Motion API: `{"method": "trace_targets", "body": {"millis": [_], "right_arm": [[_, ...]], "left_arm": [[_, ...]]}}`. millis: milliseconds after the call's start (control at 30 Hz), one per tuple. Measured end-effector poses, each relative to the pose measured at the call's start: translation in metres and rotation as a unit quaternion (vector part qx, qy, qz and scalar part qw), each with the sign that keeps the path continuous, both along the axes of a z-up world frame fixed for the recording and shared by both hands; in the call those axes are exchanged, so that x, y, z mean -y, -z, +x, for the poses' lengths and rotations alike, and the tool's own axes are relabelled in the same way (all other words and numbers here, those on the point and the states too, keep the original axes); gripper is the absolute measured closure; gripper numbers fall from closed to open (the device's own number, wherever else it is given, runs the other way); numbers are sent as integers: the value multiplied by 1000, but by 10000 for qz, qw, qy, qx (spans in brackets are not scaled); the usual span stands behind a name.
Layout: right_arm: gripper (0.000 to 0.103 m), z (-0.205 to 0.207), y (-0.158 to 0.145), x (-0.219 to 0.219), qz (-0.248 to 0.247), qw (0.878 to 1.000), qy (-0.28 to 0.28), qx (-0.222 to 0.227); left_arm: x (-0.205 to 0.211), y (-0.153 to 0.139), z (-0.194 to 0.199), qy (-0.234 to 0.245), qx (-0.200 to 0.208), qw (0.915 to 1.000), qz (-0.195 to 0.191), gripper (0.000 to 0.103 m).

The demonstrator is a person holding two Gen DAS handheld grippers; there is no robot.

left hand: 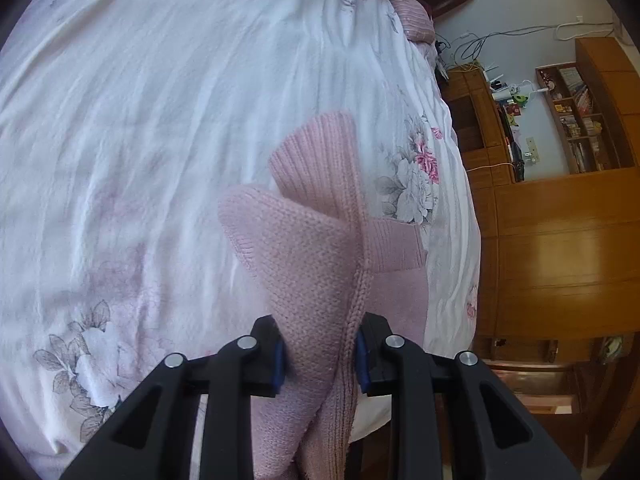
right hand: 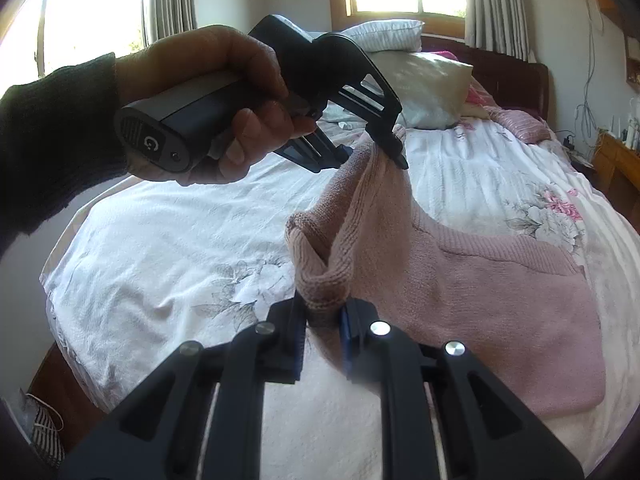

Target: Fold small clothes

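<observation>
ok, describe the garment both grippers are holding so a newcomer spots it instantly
Start at the bed with the white floral sheet. Near its right edge in the right wrist view lies the pink knit sweater, one side lifted by the left gripper and right gripper. It's solid dusty pink with ribbed bands, unlike the pillows at the headboard.

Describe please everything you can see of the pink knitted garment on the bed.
The pink knitted garment looks like a soft wool sweater with ribbed bands and a raised seam. One edge is lifted off the floral bedsheet, while the rest lies flat on it. The left claw is shut on a high corner, and the right claw is shut on a rolled ribbed edge lower down. The knit hangs in folds between them.
</observation>
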State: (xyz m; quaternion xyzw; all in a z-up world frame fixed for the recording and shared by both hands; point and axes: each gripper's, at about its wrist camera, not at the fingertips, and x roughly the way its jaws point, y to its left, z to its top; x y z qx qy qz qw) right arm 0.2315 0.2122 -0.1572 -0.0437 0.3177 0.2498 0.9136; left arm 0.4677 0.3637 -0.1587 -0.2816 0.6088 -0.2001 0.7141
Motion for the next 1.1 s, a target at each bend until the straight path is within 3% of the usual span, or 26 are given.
{"method": "trace_targets", "body": {"millis": [533,1100], "right_arm": [[90,-1,-31,65,388,9982,393,237],[91,0,-31,135,631,9937,898,241]], "left_arm": [[69,-41,3,243,276,9991,219,77],[148,-45,8,472,331,9975,402,77]]}}
